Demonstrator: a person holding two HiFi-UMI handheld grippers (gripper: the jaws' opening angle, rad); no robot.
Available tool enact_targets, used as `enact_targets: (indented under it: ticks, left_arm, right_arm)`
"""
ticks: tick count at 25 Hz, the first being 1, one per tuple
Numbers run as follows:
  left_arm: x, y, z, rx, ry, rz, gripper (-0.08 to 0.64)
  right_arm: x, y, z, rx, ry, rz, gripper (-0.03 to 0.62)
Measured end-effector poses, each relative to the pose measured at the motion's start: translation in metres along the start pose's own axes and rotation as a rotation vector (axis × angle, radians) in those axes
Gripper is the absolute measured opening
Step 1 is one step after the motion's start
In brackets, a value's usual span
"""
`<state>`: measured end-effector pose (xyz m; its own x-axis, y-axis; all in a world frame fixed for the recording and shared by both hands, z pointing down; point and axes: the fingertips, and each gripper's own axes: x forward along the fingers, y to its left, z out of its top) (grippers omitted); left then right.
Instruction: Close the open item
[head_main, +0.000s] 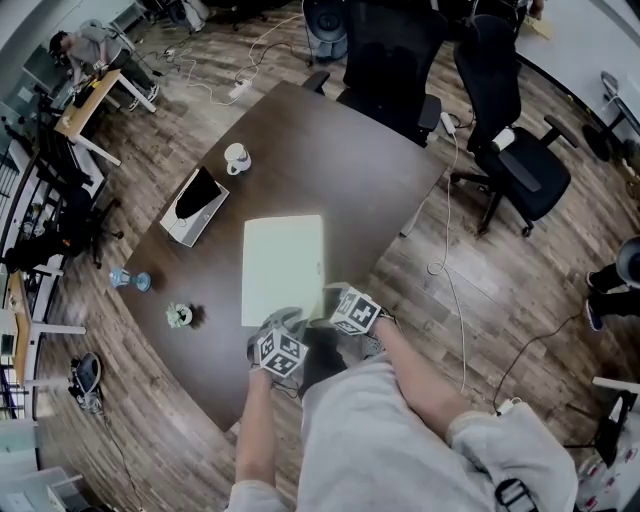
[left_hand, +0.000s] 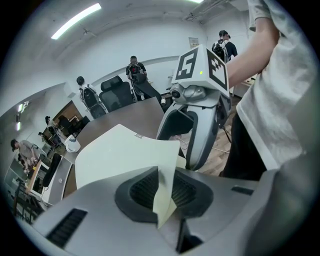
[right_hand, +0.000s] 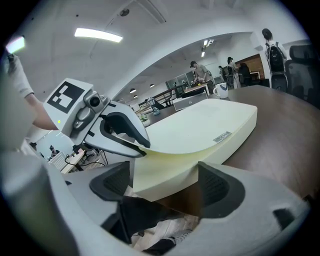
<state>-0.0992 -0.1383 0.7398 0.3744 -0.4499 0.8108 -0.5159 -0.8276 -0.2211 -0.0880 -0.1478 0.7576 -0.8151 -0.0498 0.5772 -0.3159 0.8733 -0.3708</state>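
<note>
A pale yellow-green book (head_main: 283, 265) lies on the dark brown table (head_main: 330, 150), its near end at the table's front edge. In the left gripper view its thin top cover (left_hand: 125, 155) is bent up at the near corner. My left gripper (left_hand: 164, 192) is shut on that corner, the sheet pinched between the pads. My right gripper (right_hand: 165, 185) is open, its jaws wide on either side of the book's (right_hand: 200, 125) thick near corner without pressing it. The left gripper (right_hand: 142, 145) shows there holding the cover just above the block. Both grippers, left (head_main: 283, 325) and right (head_main: 335, 300), sit side by side.
On the table's left half are a white mug (head_main: 237, 158), a flat grey device with a dark screen (head_main: 195, 205), a small blue object (head_main: 130, 280) and a little pot (head_main: 180, 316). Black office chairs (head_main: 520, 160) stand beyond the far right edge. Cables run over the wood floor.
</note>
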Motion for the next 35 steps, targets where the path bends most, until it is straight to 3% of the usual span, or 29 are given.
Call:
enact_targets:
  ticks: [8,17,24,28,35]
  left_arm:
    - [0.009,-0.005,-0.006,-0.001,0.042,-0.056,0.050]
    - [0.013,-0.010,-0.007,0.073,0.124,-0.141,0.081]
    - [0.010,-0.018,-0.009,0.116,0.136,-0.214,0.129]
    - [0.008,-0.028,-0.010,0.139,0.164,-0.277,0.201]
    - [0.010,-0.031,-0.009,0.107,0.160,-0.266,0.206]
  right_arm:
    - [0.000,0.000,0.000,0.004,-0.005,-0.002,0.411]
    - [0.001,0.005,-0.004,0.000,0.009,0.007,0.422]
    - [0.000,0.011,-0.009,-0.006,0.025,0.024,0.411]
    - [-0.006,0.007,-0.009,0.009,0.010,0.004,0.413]
    - [-0.020,0.005,-0.013,0.019,-0.009,-0.012,0.411]
